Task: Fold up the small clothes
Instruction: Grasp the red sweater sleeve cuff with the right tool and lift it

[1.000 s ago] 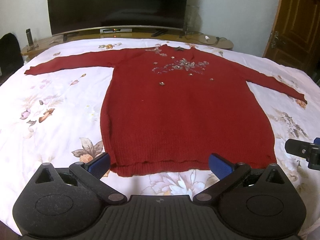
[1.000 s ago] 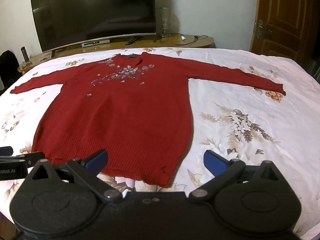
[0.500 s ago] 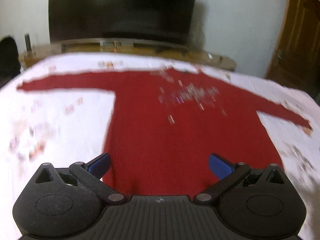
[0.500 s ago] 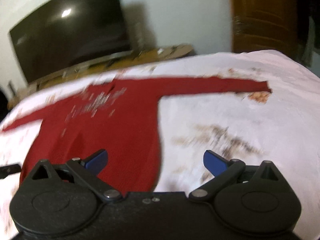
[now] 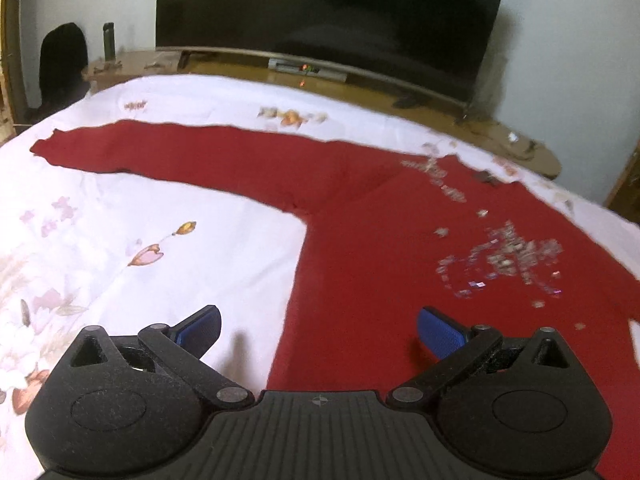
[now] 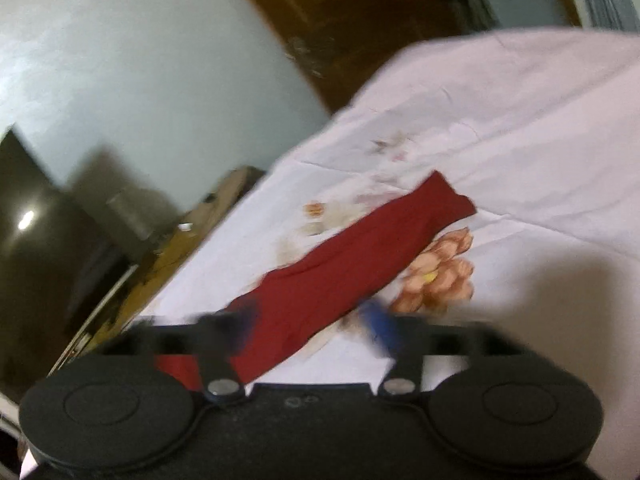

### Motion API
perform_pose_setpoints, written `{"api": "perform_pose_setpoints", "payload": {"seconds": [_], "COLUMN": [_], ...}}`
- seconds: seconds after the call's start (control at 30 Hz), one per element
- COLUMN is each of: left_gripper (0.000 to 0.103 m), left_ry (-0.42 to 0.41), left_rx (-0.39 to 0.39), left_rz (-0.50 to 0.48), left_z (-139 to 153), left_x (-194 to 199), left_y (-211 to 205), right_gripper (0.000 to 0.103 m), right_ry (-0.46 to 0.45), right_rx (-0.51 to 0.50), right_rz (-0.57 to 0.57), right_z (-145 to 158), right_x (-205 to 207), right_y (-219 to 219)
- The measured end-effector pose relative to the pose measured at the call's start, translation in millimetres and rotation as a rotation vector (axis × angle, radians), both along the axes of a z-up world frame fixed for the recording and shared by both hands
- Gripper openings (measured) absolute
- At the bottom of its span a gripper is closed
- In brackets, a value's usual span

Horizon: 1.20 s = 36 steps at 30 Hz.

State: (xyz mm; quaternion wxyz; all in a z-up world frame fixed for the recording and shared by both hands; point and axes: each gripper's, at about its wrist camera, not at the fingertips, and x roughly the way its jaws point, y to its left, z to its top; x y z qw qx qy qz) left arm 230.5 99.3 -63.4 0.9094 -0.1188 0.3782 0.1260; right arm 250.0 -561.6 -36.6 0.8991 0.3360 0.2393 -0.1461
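Right gripper (image 6: 312, 320) blurred (gap unclear); sweater (image 5: 400, 280) hem cropped.

A bedroom: floral bedsheet (image 5: 168, 200), television (image 5: 328, 12)

left gripper (image 5: 318, 330) now over armpit, right gripper (image 6: 312, 322) at sleeve (image 6: 360, 264) (blurred), narrower

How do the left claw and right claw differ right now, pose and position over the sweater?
Left claw is level and sharp, straddling the red sweater body's side edge. Right claw is tilted and motion-blurred, straddling the sleeve, with its fingers closer together. Both are open, gripping nothing.
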Motion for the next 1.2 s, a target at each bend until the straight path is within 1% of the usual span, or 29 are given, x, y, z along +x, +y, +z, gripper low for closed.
{"api": "perform_pose_setpoints", "payload": {"seconds": [0.03,0.07,0.13,0.17,0.2,0.27,0.3,0.33,0.37,0.4,0.43,0.5,0.53,0.57,0.63,0.73,0.8,0.93,1.07,1.1,1.17,1.2], "left_gripper": [0.103,0.103,0.103,0.103,0.103,0.103,0.103,0.103,0.103,0.103,0.103,0.103,0.103,0.103,0.103,0.103,0.103,0.103,0.103,0.103,0.103,0.103], "left_ry": [0.016,0.025,0.031,0.031,0.030,0.029,0.029,0.028,0.027,0.027,0.028,0.024,0.024,0.028,0.045,0.063,0.051,0.038,0.015,0.014,0.027,0.042], "left_rx": [0.012,0.022,0.024,0.018,0.010,-0.008,-0.017,-0.025,-0.032,-0.039,-0.048,-0.081,-0.085,-0.079,-0.069,-0.093,-0.097,-0.102,-0.100,-0.097,-0.076,-0.074], "left_rz": [0.002,0.003,0.016,0.026,0.035,0.053,0.060,0.065,0.067,0.067,0.072,0.101,0.119,0.146,0.186,0.212,0.208,0.173,0.119,0.109,0.099,0.086], "left_z": [-5,-8,-10,-11,-11,-11,-12,-12,-12,-12,-12,-13,-13,-13,-14,-20,-22,-27,-27,-28,-27,-28], "left_x": [4,9,18,22,24,28,30,31,31,31,30,27,24,22,19,15,13,13,9,9,3,2], "left_y": [-3,-3,-2,-1,0,5,7,9,11,14,17,29,34,42,57,81,95,113,118,120,124,127], "right_gripper": [0.045,0.045,0.046,0.045,0.042,0.041,0.039,0.033,0.028,0.013,0.006,0.006,0.006,0.006,0.006,0.006,0.006,0.006,0.006,0.006,0.006,0.006], "right_ry": [0.017,0.031,0.041,0.052,0.054,0.022,0.014,0.013,0.016,0.028,0.043,0.032,0.040,0.055,0.057,0.018,0.000,-0.036,-0.079,-0.088,-0.097,-0.099], "right_rx": [0.021,0.043,0.084,0.100,0.112,0.144,0.157,0.162,0.163,0.160,0.157,0.166,0.146,0.103,0.033,-0.051,-0.119,-0.210,-0.317,-0.340,-0.361,-0.376], "right_rz": [-0.020,-0.051,-0.075,-0.082,-0.087,-0.095,-0.097,-0.098,-0.100,-0.105,-0.111,-0.116,-0.112,-0.106,-0.088,-0.046,-0.007,0.088,0.264,0.321,0.418,0.480], "right_z": [-9,-19,-34,-42,-48,-53,-54,-54,-54,-55,-57,-60,-57,-52,-42,-18,0,31,54,57,60,60], "right_x": [9,16,25,30,33,36,38,41,44,48,51,55,57,60,66,71,79,89,100,103,108,111], "right_y": [-10,-20,-32,-38,-42,-52,-56,-57,-60,-62,-65,-71,-68,-62,-53,-24,-2,56,138,165,211,241]}}
